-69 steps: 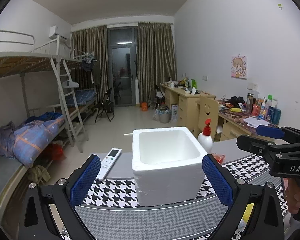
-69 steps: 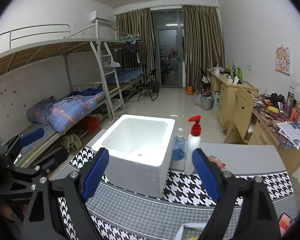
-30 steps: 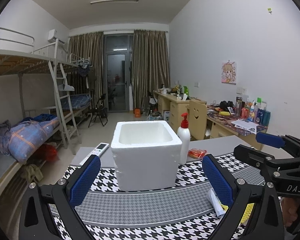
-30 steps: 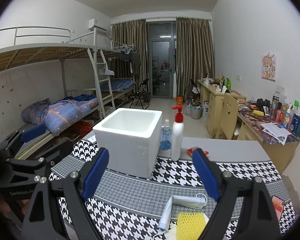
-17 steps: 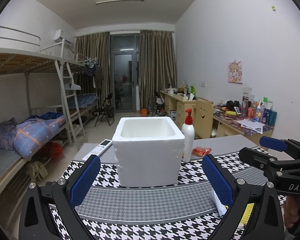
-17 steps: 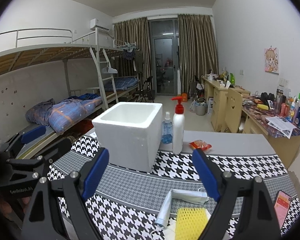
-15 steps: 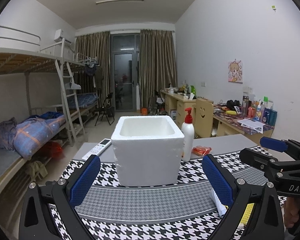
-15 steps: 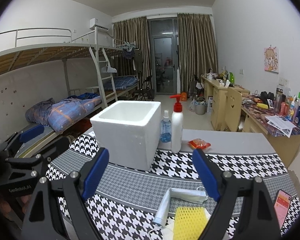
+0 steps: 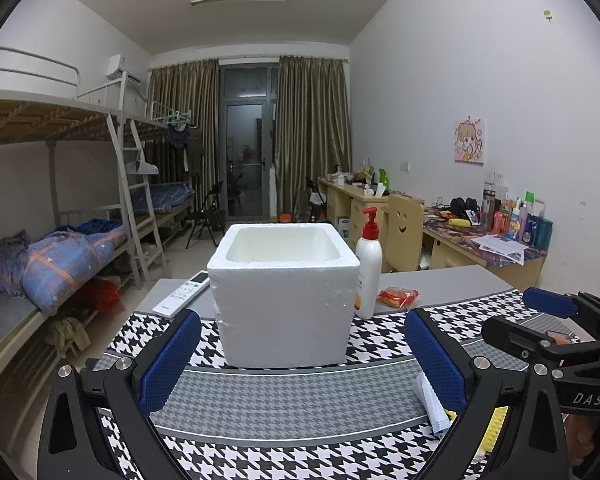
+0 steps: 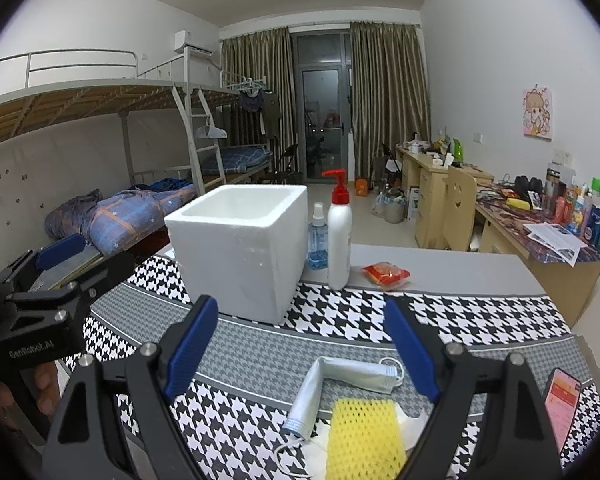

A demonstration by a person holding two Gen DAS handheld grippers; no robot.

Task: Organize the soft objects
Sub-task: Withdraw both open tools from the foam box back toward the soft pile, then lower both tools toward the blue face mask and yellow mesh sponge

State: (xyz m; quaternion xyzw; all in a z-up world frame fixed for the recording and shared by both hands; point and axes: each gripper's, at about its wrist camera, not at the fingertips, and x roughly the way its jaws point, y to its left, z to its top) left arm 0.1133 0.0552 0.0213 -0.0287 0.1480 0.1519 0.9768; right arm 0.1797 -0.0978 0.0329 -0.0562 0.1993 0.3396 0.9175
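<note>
Right wrist view: the right gripper (image 10: 303, 340) gapes wide and holds nothing, with the yellow mesh sponge (image 10: 363, 436) nearest between its fingers and the folded face mask (image 10: 340, 380) just beyond. Farther ahead stands the foam box (image 10: 240, 248). The left gripper (image 9: 302, 354), equally wide and unladen, faces that box.

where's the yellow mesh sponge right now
In the right wrist view the yellow mesh sponge lies low on the houndstooth cloth, just below the open right gripper, next to the folded face mask.
</note>
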